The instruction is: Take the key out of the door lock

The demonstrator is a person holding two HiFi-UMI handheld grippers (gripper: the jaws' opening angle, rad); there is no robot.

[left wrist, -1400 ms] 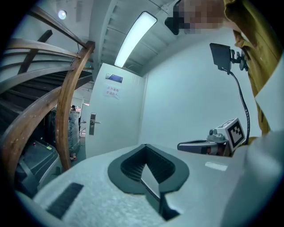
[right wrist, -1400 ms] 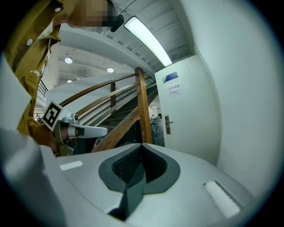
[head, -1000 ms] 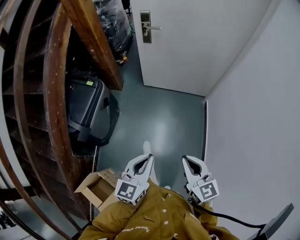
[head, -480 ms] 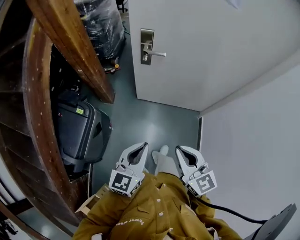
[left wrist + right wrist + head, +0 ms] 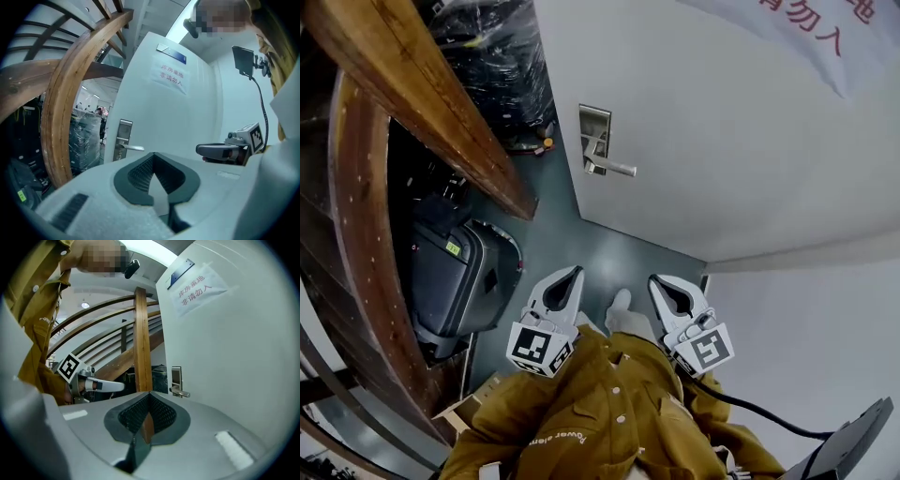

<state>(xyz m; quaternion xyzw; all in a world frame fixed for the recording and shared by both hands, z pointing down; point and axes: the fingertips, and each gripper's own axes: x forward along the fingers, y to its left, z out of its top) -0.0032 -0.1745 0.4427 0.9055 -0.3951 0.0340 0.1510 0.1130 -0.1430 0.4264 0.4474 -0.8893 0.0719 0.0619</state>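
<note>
A white door [image 5: 712, 131] stands ahead with a metal lock plate [image 5: 593, 139] and a lever handle [image 5: 614, 167]. The same plate [image 5: 123, 145] [image 5: 176, 379] shows far off in both gripper views. The key is too small to make out. My left gripper [image 5: 574, 271] is shut and empty, held low in front of my brown jacket. My right gripper [image 5: 657, 280] is shut and empty too, level with the left one. Both are well short of the door.
A curved wooden stair rail [image 5: 412, 94] runs along the left. Below it stands a dark suitcase [image 5: 455, 281]. Plastic-wrapped goods [image 5: 502, 66] sit beyond the door's left edge. A paper sign with red print [image 5: 811, 33] hangs on the door. A white wall [image 5: 825, 337] is on the right.
The view has moved nearer the door and tilted up: the lock plate now looks bigger and sits lower in the picture. Both grippers stay shut and side by side.
</note>
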